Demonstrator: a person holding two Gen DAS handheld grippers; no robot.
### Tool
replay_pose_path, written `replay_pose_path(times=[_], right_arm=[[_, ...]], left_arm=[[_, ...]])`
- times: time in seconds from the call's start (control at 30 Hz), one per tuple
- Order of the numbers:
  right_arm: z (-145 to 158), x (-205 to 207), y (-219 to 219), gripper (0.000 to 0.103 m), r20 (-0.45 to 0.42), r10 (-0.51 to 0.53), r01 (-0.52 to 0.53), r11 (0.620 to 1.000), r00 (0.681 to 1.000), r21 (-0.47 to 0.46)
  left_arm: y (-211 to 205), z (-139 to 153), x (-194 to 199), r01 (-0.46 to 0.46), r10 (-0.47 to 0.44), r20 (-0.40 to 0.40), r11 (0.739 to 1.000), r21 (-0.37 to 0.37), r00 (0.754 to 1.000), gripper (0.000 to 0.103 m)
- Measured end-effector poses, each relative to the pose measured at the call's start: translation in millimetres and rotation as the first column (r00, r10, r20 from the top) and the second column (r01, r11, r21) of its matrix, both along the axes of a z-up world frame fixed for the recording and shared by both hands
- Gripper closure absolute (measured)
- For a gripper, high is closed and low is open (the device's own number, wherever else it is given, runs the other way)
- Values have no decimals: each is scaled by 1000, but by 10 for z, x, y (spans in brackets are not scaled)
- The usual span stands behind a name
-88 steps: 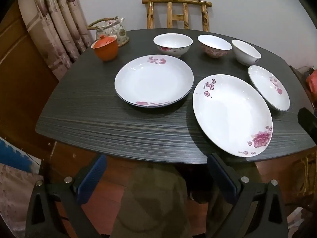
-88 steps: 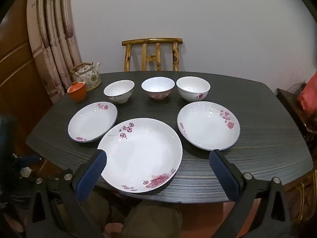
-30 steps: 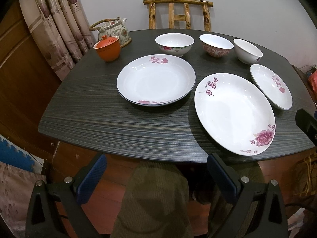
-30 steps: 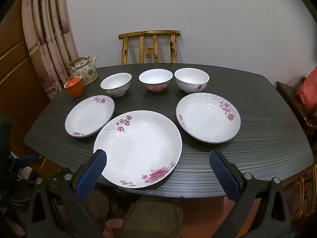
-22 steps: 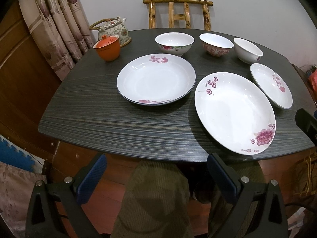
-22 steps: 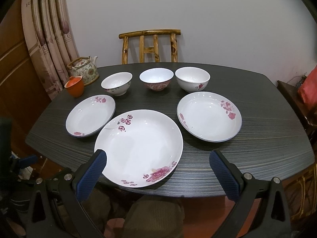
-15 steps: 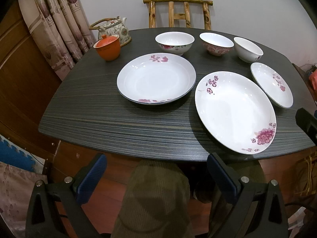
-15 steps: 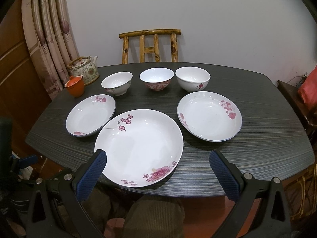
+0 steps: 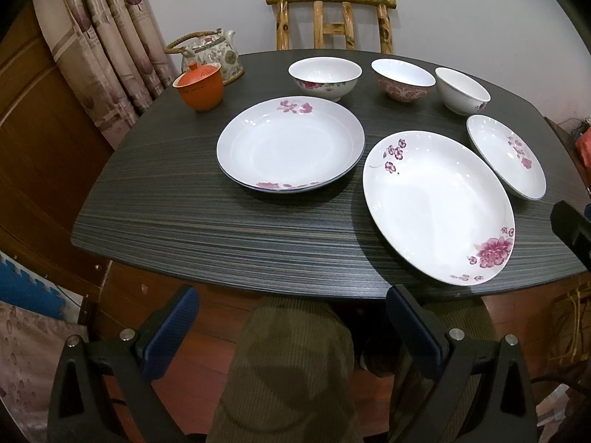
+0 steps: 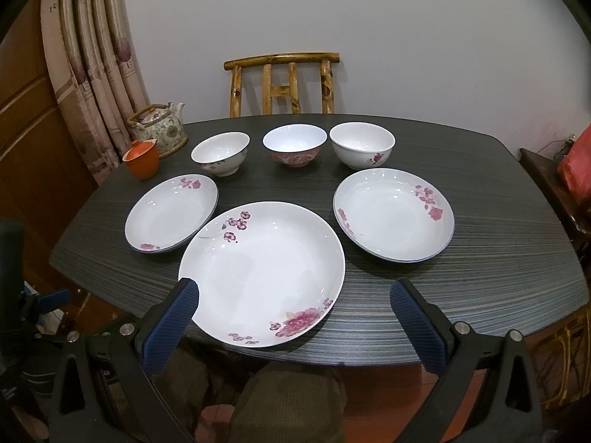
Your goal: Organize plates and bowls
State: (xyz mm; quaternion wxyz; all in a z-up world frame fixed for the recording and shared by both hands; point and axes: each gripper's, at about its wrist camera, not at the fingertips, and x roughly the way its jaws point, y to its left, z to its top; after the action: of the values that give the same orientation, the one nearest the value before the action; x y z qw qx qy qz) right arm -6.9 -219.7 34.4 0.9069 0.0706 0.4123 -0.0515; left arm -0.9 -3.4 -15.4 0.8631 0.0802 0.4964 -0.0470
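Across the dark striped table [image 9: 207,221] in the left wrist view, the large floral plate [image 9: 436,206] lies at about four o'clock near the front edge, with a smaller deep plate [image 9: 290,144] at ten o'clock from it and another small plate [image 9: 506,155] at two o'clock. Three bowls [image 9: 402,77] stand in a row toward twelve o'clock, apart from one another, before a bamboo chair [image 9: 332,18]. An orange lidded cup [image 9: 199,86] sits just beside a patterned teapot [image 9: 210,53] at eleven o'clock. The left gripper [image 9: 291,328] hangs below the table edge, jaws spread wide and holding nothing. From the right wrist view, the large plate [image 10: 262,269] lies dead ahead at twelve o'clock, flanked by the left small plate [image 10: 171,214] at ten o'clock and the right small plate [image 10: 393,214] at two o'clock; none of the three touch. The bowls [image 10: 294,144] line up beyond them. The right gripper [image 10: 293,313] is spread wide and empty, its left blue pad [image 10: 171,325] overlapping the large plate's near rim in the picture; contact cannot be told.
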Motion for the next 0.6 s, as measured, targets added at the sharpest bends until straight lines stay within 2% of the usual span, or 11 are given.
replay_pose_path(times=[0.4,0.6], right_arm=[[28,50,-4,0,2,51,-51,997,999,63],[19,76,15,0,-5,59,-59,997,998,43]], left_arm=[[108,-2,150,-8,7,-10,999,-39,1000,0],[118,-28,181,-4,4,-15,999,-38,1000,0]])
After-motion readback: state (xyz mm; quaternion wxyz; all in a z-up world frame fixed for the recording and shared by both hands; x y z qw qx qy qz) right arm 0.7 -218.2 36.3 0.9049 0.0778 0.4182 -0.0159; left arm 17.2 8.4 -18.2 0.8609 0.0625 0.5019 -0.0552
